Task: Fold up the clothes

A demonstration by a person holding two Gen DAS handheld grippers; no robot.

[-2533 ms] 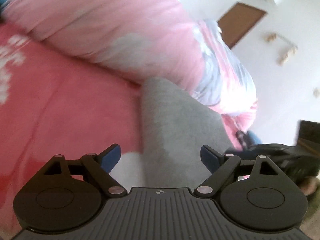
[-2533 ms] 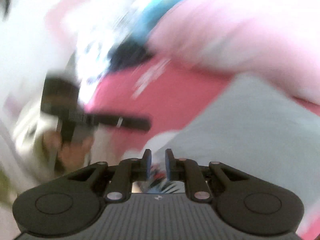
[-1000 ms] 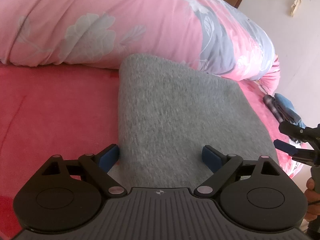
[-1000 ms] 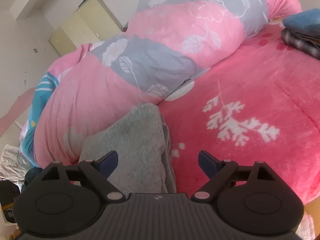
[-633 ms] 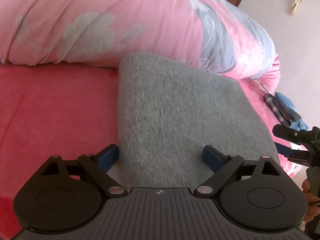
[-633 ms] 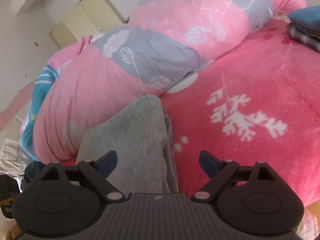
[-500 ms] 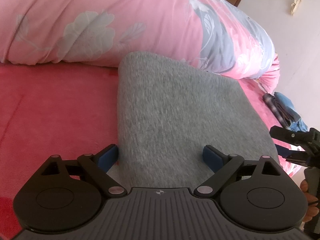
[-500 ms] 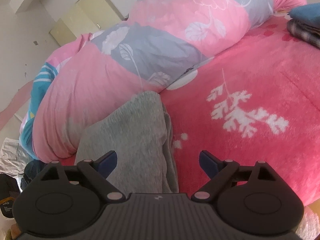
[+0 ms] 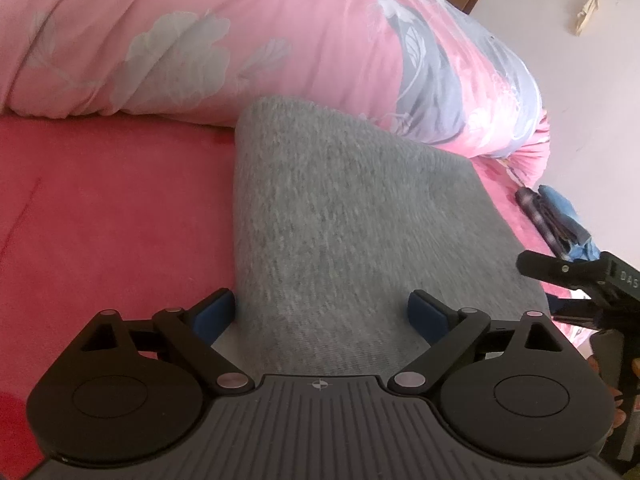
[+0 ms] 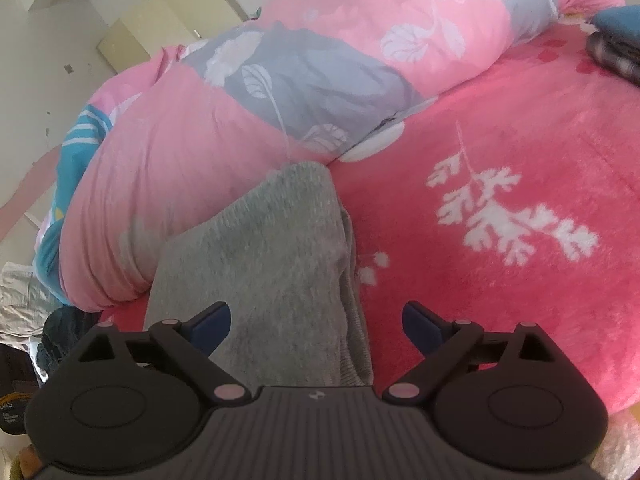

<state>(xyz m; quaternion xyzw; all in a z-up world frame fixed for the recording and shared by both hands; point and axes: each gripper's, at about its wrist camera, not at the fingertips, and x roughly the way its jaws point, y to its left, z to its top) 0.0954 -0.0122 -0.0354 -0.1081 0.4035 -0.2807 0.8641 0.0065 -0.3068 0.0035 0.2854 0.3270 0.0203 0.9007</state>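
Knitwear first: one folded grey sweater (image 9: pixel 352 232) lies on the red-pink bed blanket (image 9: pixel 108 220), its far end touching the rolled floral duvet (image 9: pixel 192 36) and its near end running under both cameras. Its long axis runs away from the cameras toward the duvet, the narrower rounded end pointing at the duvet. Two claws are in play. The left claw (image 9: pixel 322 316) hovers over the sweater's near part with its blue pads (image 9: pixel 212 314) spread wide on either side of the cloth, pressing on nothing. The right claw (image 10: pixel 316 320) also stands wide apart, its jaws having just been opening further; the sweater's right folded edge lies between them without being pinched. Only the right wrist view shows the layered side edge of the fold, the white leaf print (image 10: pixel 508 220) on the blanket and a pale cabinet (image 10: pixel 160 28) by the wall. Only the left wrist view shows the right claw from outside at the frame's right edge, fingers of the person's hand (image 9: pixel 636 368) on its handle. One small stack of folded clothes (image 9: pixel 556 220), blue and dark plaid, sits well apart at the bed's far right.
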